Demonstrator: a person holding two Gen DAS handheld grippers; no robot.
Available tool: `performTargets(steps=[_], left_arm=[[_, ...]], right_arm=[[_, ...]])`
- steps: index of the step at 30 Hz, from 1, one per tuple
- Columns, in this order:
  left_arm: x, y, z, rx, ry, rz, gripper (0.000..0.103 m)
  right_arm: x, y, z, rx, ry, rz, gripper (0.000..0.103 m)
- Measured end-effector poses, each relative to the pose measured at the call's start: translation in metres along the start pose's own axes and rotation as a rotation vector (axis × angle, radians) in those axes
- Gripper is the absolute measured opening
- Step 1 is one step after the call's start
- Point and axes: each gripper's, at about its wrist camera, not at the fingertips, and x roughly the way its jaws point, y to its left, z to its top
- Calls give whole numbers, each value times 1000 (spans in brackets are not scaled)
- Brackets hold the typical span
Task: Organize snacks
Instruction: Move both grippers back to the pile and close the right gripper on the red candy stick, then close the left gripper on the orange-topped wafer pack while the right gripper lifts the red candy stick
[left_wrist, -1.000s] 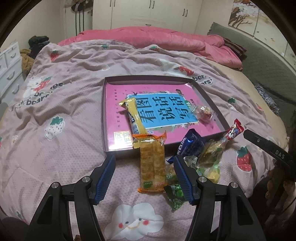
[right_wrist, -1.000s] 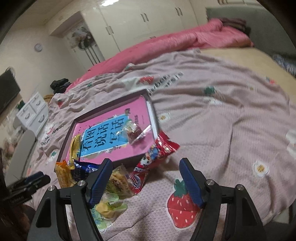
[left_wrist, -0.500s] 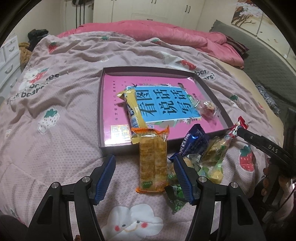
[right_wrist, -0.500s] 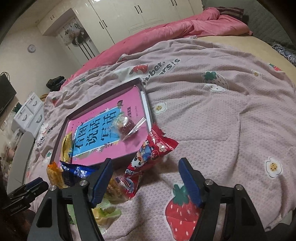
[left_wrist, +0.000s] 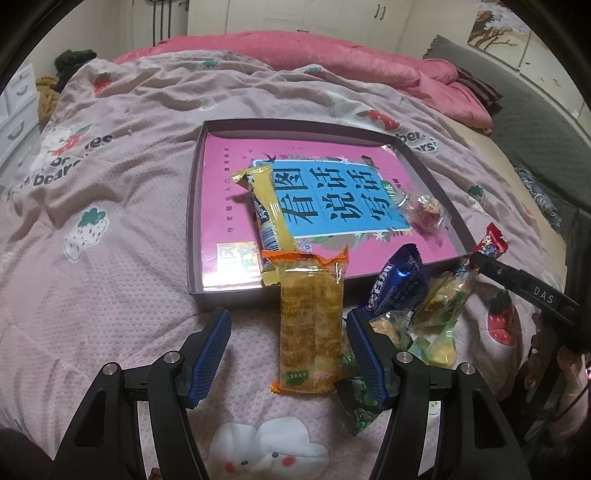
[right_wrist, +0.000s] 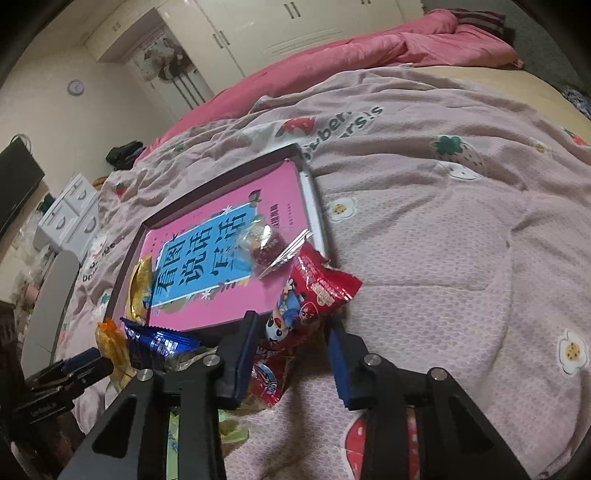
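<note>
Two grippers work a bed strewn with snacks: the right gripper (right_wrist: 291, 354), its jaws just narrowed around the red cartoon-print packet (right_wrist: 314, 295) lying against the near rim of the shallow box (right_wrist: 314, 206), and the left gripper (left_wrist: 288, 347), half-open astride the orange biscuit pack (left_wrist: 310, 321). Whether the right pads already press the red packet cannot be told. A firm pinch on the packet's body, then a lift clear of the rim, looks the sound way in.

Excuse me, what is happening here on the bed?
A person is sorting snacks into a shallow box on the bed, using two hand-held grippers. The right hand-held gripper has just been closing around a red packet, which sits between its jaws at the box's edge. The left hand-held gripper hangs open over an orange cracker pack. A yellow bar and a wrapped candy already lie in the box.
</note>
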Motion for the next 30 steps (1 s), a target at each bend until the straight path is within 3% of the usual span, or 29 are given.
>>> performTargets(steps=[4, 11, 23, 24, 27, 30], left_arm=[[2, 0, 2, -6, -1, -1, 67], [7, 0, 3, -14, 7, -3, 67], [16, 2, 7, -55, 10, -31, 66], [18, 2, 7, -60, 16, -30, 65], [21, 0, 6, -60, 30, -47, 39], [20, -3, 6, -45, 28, -49, 35]], right_arm=[[3, 6, -1, -39, 10, -4, 34], [3, 9, -2, -64, 12, 14, 23], [-20, 19, 4, -135, -93, -19, 21], [-22, 20, 4, -139, -102, -20, 21], [-27, 23, 6, -158, -124, -31, 21], [-31, 27, 7, -183, -145, -34, 21]])
